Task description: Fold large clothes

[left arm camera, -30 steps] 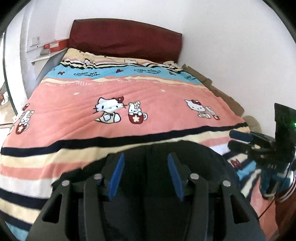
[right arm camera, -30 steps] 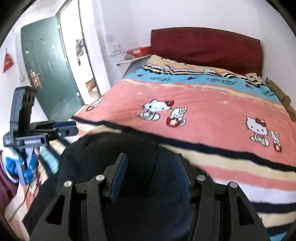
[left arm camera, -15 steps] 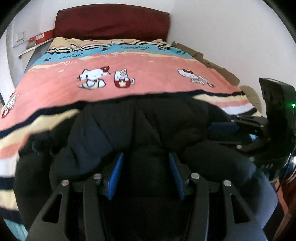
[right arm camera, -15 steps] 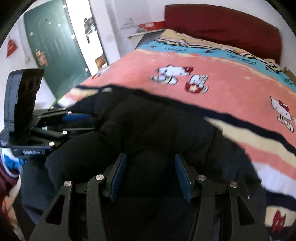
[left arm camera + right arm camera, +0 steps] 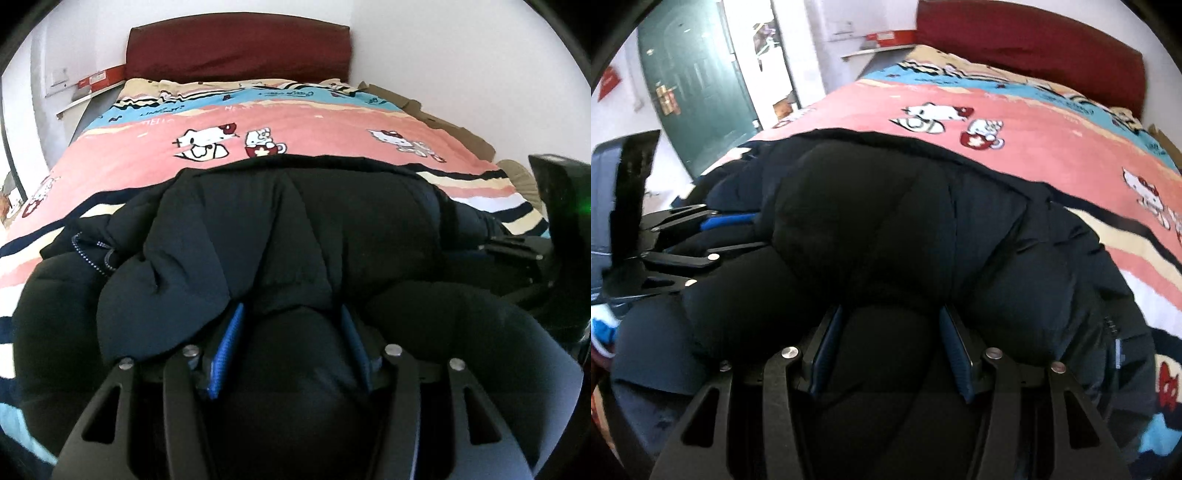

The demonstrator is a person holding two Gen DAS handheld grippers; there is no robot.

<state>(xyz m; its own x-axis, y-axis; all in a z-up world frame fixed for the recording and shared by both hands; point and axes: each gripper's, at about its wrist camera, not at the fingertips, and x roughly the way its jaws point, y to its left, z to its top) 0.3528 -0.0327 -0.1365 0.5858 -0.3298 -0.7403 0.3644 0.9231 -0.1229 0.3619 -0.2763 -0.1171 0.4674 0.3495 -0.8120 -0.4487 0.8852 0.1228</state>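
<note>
We see the dark padded jacket (image 5: 295, 229) bunched on the bed (image 5: 314, 122), ahead of both units. Left hand-held gripper (image 5: 291, 332) and right hand-held gripper (image 5: 892, 336) each clamp a jacket fold.

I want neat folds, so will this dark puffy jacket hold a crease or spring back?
The jacket looks thickly padded, bulging around both grippers, so it will probably spring back. It sags limply over the bedspread, so it is likely floppy, and probably light for its bulk.
</note>
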